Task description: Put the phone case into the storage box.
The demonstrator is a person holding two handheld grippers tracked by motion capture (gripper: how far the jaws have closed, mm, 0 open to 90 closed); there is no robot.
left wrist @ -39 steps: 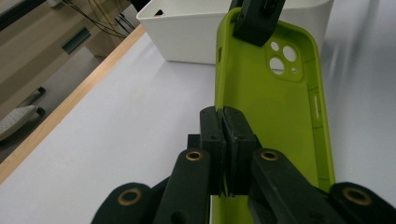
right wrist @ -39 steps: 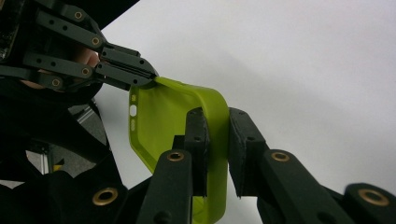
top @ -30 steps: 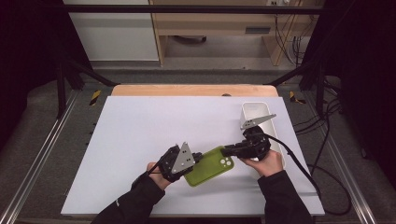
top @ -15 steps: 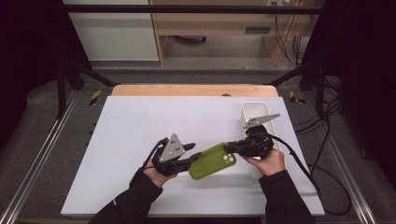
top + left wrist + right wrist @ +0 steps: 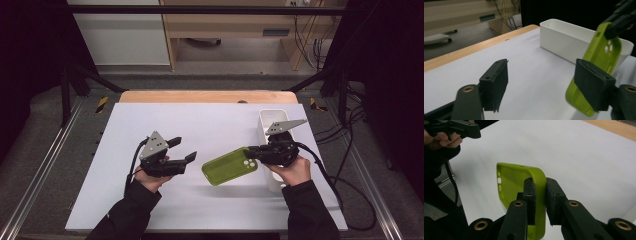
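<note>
White bin point(image 5: 266, 131) at the right side of the white mat point(image 5: 150, 200), open at the top, long and narrow; inside not shown well enough to tell any contents. No brand, label or readable writing anywhere on bin, case or grippers.

Green phone case point(image 5: 230, 166) held up off the mat, just left of the bin, tilted, camera cut-outs toward the bin end. Pinched at that end by the right gripper point(image 5: 255, 150), jaws narrow and closed on one edge wall of the case, one pad inside and one outside, as seen in the right gripper view point(image 5: 539, 192). Right hand point(image 5: 294, 170) beside the bin's near end.

Left gripper point(image 5: 182, 150) apart from the case, to its left, jaws wide with nothing between them; just been opening. In the left gripper view point(image 5: 544, 77), case point(image 5: 599, 52) past the right-side pad, not touched by it, bin point(image 5: 564, 40) behind it. Left hand point(image 5: 150, 175) low over the mat. Wooden table edge point(image 5: 200, 96) beyond the mat's far side.
</note>
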